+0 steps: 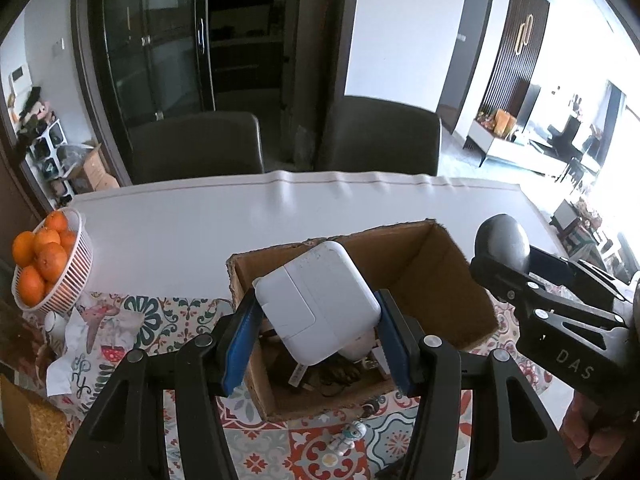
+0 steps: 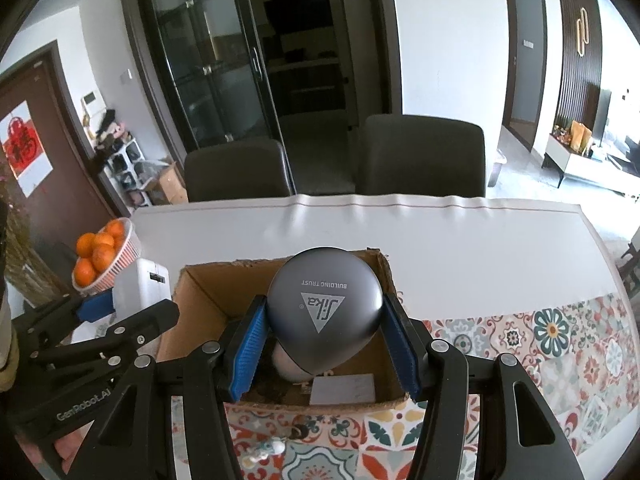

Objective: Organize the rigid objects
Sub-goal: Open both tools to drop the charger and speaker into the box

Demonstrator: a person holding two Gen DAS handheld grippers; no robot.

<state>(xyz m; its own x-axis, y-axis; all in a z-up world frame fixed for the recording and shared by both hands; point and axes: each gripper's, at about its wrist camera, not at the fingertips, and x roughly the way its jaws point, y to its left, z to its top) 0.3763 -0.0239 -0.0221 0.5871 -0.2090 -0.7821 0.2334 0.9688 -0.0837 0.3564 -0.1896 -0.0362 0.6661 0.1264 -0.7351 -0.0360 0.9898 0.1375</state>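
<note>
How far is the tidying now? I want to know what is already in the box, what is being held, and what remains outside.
Done: the cardboard box already holds a few small items at its bottom. In hand: the left gripper clamps a white charger and the right gripper clamps a grey round object, both over the box. Left: a small figurine lies on the patterned mat in front of the box.

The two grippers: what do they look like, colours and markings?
Both match: black plastic frames with triangular cut-outs, silver round bolts at the joints, blue ribbed pads on the fingers. The left gripper body reads "GenRobot.AI" in the right wrist view; the right gripper shows "DAS" in the left wrist view. No cables visible.
</note>
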